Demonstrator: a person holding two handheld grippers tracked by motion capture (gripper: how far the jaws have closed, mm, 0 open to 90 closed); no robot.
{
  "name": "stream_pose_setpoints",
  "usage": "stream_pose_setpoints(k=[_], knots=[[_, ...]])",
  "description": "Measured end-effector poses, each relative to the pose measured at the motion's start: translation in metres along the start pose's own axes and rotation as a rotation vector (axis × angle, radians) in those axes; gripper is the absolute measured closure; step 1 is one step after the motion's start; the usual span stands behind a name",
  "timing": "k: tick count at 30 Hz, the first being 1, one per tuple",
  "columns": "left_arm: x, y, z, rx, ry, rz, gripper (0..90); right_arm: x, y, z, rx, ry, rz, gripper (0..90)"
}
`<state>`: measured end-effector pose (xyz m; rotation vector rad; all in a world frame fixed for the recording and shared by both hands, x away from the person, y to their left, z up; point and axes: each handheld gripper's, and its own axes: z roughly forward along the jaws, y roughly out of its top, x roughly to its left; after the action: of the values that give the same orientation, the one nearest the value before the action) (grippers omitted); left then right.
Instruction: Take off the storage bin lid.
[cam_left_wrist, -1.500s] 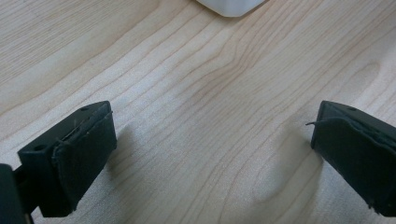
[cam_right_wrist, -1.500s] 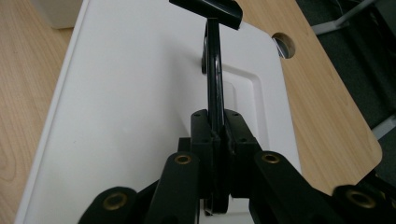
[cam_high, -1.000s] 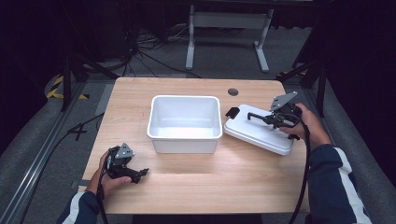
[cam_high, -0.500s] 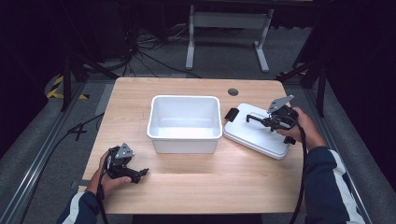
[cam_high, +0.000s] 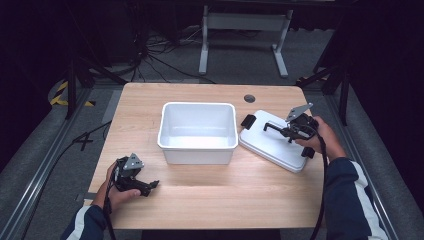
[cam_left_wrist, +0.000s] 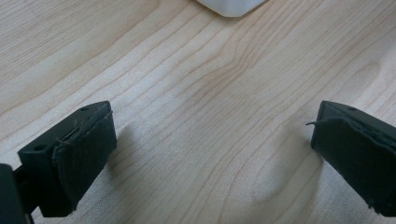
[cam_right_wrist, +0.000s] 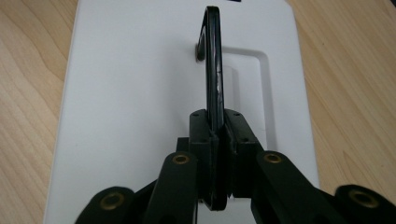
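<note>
A white rectangular lid (cam_high: 270, 145) lies on the table, just right of an empty white plastic bin (cam_high: 197, 155). My right gripper (cam_high: 287, 131) is shut on the lid's black handle (cam_high: 272, 126), which stands upright. The right gripper view shows the thin handle (cam_right_wrist: 212, 70) pinched between my right gripper's (cam_right_wrist: 218, 135) pads, with the lid (cam_right_wrist: 130, 93) below it. Near the front left of the table my left gripper (cam_high: 150, 186) rests open. Between its pads (cam_left_wrist: 212, 154) there is bare wood, and a corner of the bin (cam_left_wrist: 231, 7) lies ahead.
The wooden table (cam_high: 215, 200) has a round cable hole (cam_high: 249, 98) at the back right. Black clips sit at the lid's ends (cam_high: 248, 121). Metal stand legs and cables lie on the dark floor beyond the table.
My right gripper has sunk a little with the lid's handle in it, and the lid has settled lower on the table. The left gripper has stayed put.
</note>
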<state>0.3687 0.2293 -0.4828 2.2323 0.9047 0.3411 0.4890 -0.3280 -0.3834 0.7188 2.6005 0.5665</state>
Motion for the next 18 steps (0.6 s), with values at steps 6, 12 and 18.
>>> stream_pose_setpoints(k=[6,12,18], knots=[[0.0,0.0,0.0,-0.001,0.0,0.001,0.6,-0.001,-0.002,0.0,-0.016,-0.004,0.014,81.7],[0.0,0.0,0.0,0.0,0.0,0.001,0.6,-0.001,-0.001,-0.005,-0.036,-0.004,0.019,80.8],[0.0,0.0,0.0,0.001,0.0,-0.001,0.6,0.001,0.001,-0.013,-0.064,-0.001,0.024,77.9]])
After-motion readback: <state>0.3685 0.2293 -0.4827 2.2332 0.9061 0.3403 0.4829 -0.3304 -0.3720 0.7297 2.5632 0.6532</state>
